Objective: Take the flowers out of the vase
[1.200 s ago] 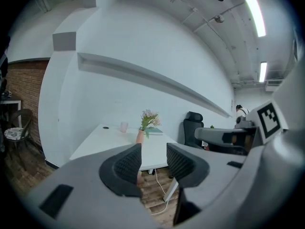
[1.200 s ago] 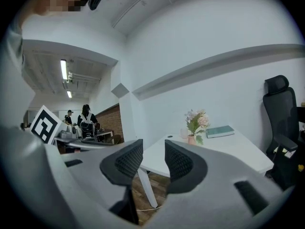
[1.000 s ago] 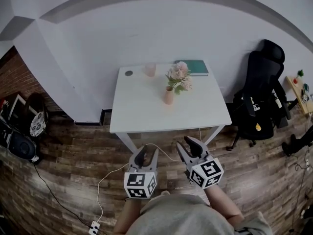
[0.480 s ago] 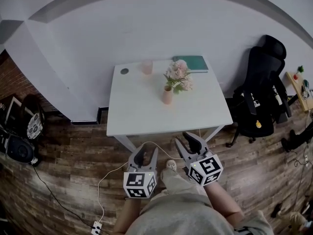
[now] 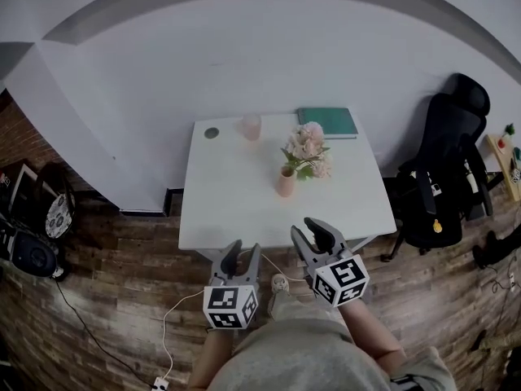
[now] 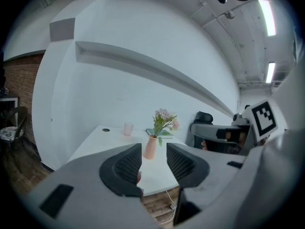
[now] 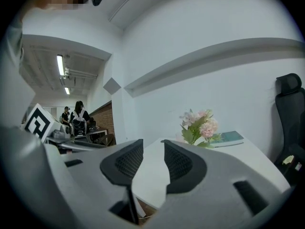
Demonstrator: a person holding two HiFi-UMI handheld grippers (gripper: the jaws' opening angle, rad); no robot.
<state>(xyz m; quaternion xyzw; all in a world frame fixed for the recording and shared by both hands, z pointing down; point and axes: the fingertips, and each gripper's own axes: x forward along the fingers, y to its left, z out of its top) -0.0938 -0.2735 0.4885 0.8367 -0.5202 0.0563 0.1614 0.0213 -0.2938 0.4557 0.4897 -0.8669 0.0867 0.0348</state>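
Note:
A slim pink vase [image 5: 285, 183] stands upright near the middle of the white table [image 5: 220, 210], with pink flowers [image 5: 308, 146] and green leaves in it. Both grippers hover over the floor just short of the table's near edge, well away from the vase. My left gripper [image 5: 242, 252] is open and empty; its view shows the vase [image 6: 150, 147] and flowers [image 6: 164, 118] through the gap. My right gripper [image 5: 309, 231] is open and empty too. In its view the flowers [image 7: 200, 123] rise above the right jaw, which hides the vase.
A pink cup [image 5: 251, 126], a small dark disc [image 5: 212, 133] and a green book [image 5: 326, 122] lie at the table's far edge by the white wall. A black office chair [image 5: 448, 173] stands right of the table. A white cable [image 5: 175, 304] runs over the wooden floor.
The person has stepped toward the table. Both grippers have come forward with them, from well short of it to near its front edge. The jaws have stayed open.

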